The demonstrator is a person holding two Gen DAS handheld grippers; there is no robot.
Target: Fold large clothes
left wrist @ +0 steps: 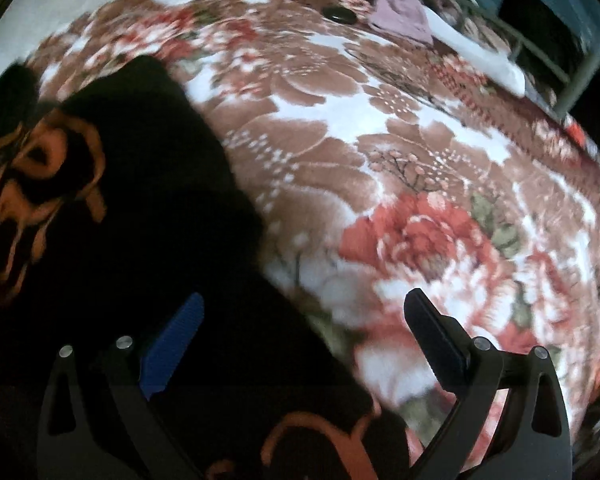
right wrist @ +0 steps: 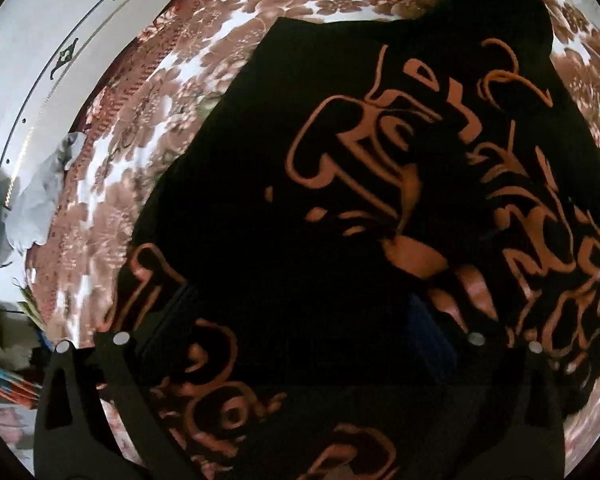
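left tool gapes released over the black printed garment; right tool's grip unclear; fabric may bunch on the floral blanket.

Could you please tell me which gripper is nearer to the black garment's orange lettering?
Right. The right gripper hangs directly over the black garment, amid its orange lettering. The left gripper straddles the garment's edge, mostly above the floral blanket.

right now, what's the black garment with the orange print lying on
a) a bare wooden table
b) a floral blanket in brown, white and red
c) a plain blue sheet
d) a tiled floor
b: the black garment lies spread on a floral blanket in brown, white and red, which shows around its edges in both wrist views.
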